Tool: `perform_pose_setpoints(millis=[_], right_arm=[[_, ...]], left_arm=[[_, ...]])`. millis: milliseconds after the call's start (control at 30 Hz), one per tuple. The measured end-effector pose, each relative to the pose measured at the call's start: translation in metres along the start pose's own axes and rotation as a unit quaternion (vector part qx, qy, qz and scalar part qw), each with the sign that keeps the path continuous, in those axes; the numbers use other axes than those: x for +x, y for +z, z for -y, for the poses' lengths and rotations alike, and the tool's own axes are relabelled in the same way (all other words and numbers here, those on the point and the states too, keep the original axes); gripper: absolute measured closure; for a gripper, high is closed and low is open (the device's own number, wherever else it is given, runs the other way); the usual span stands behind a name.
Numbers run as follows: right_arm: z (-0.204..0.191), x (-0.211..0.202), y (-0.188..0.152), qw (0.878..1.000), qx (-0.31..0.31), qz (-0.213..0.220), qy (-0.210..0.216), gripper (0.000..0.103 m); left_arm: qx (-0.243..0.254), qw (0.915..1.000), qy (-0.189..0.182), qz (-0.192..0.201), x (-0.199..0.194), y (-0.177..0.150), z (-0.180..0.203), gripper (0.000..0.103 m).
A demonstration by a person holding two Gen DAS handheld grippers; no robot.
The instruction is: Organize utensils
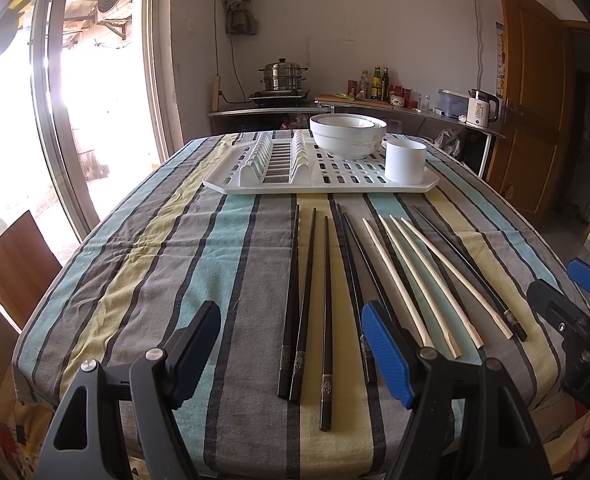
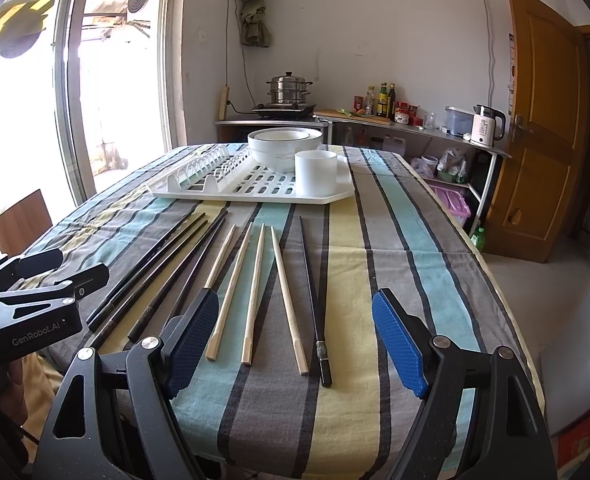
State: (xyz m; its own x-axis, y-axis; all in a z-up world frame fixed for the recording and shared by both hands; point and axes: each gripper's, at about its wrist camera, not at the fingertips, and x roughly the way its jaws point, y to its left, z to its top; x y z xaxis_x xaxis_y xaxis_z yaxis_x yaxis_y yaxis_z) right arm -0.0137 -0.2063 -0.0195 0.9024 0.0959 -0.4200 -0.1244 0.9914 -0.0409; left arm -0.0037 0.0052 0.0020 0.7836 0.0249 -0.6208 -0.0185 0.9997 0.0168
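A: Where do the chopsticks lie?
B: On the worktop (image 1: 143, 264), near side, long axes running near to far; black chopsticks (image 1: 307, 300) left, pale chopsticks (image 2: 255, 288) right.
A: The jaws?
B: Left gripper (image 1: 291, 354) and right gripper (image 2: 295, 338) both gape empty; the right one straddles the pale ones.

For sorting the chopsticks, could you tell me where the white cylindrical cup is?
The white cylindrical cup stands on the white drying rack's near right corner, beside the white bowls.
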Motion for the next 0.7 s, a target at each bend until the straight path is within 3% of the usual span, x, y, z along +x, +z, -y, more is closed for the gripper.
perform_pose_setpoints(millis=[700], right_arm=[[-0.0017,-0.0001,-0.0002,1.000,-0.001,0.001,-0.001,0.024]], left_arm=[[0.002,1.0000,0.003,-0.003,0.0022,-0.0013,0.0014,0.029]])
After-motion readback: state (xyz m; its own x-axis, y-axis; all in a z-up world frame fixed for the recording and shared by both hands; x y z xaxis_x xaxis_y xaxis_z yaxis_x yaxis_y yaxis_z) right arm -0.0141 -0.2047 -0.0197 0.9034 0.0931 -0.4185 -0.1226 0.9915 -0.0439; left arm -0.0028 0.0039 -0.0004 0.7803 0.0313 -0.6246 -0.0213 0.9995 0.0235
